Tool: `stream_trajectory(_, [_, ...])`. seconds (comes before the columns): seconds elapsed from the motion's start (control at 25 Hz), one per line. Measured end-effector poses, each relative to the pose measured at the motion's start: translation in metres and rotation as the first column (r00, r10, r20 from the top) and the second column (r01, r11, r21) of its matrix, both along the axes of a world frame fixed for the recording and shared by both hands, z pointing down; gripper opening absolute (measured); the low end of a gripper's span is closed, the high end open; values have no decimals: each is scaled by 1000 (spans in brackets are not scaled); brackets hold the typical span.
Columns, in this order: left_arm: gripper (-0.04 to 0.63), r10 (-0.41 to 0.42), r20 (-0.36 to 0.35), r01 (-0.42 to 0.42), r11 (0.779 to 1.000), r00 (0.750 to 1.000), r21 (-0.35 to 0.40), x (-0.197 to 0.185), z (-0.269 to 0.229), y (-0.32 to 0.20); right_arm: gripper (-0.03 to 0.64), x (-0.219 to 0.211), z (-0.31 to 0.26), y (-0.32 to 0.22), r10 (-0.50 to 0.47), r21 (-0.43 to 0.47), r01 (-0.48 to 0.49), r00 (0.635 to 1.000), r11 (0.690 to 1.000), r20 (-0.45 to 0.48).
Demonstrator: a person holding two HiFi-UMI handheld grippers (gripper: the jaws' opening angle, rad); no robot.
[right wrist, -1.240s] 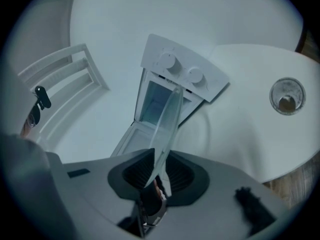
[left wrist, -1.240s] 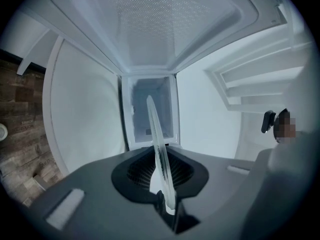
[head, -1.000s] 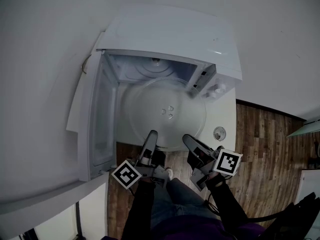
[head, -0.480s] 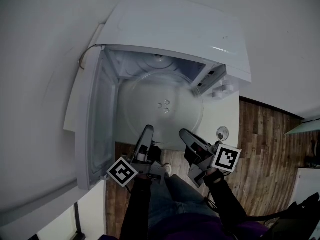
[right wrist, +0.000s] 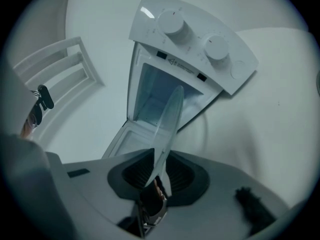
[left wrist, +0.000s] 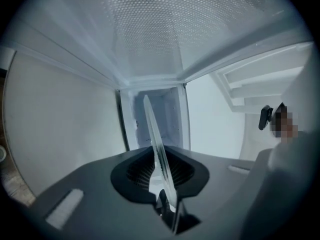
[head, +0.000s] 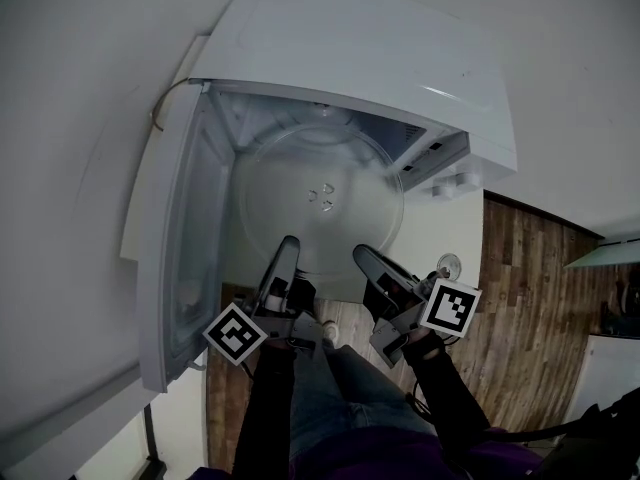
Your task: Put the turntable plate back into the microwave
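Observation:
The clear glass turntable plate (head: 315, 203) lies nearly level, its far half inside the open white microwave (head: 350, 48) and its near rim sticking out at the front. My left gripper (head: 283, 253) is shut on the near rim at the left. My right gripper (head: 368, 263) is shut on the same rim at the right. In the left gripper view the plate (left wrist: 156, 139) runs edge-on between the jaws toward the cavity. The right gripper view shows the plate (right wrist: 167, 124) edge-on, pointing into the cavity (right wrist: 155, 94) below the panel with two knobs (right wrist: 190, 29).
The microwave door (head: 185, 238) stands swung open at the left, close beside my left gripper. A small round object (head: 449, 263) lies on the white counter right of the oven. Wooden floor (head: 530, 288) lies at the right. A white chair (right wrist: 60, 69) stands nearby.
Both grippers have carried the plate forward, so more of it now lies inside the microwave cavity. The grips look unchanged.

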State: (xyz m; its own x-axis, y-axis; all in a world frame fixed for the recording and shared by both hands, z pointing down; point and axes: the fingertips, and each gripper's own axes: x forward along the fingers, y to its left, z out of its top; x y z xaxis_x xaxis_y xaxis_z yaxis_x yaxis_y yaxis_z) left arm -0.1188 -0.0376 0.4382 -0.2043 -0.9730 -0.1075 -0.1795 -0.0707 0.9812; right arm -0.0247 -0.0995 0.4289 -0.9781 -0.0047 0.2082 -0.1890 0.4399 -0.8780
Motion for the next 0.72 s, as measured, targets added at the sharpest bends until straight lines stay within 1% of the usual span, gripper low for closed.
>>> stream_trajectory(0.16, [51, -1, -9, 1, 1000, 1000, 3, -9, 3, -5, 75, -9, 3, -5, 3, 3, -3, 1000, 1000, -5])
stream_trajectory(0.48, [51, 5, -4, -5, 1000, 1000, -2, -24, 5, -16, 77, -22, 7, -16, 14, 9, -14, 1000, 1000, -15])
stream_trajectory(0.72, [51, -4, -36, 5, 1000, 999, 12, -31, 9, -20, 77, -30, 9, -20, 16, 9, -16, 1000, 1000, -23])
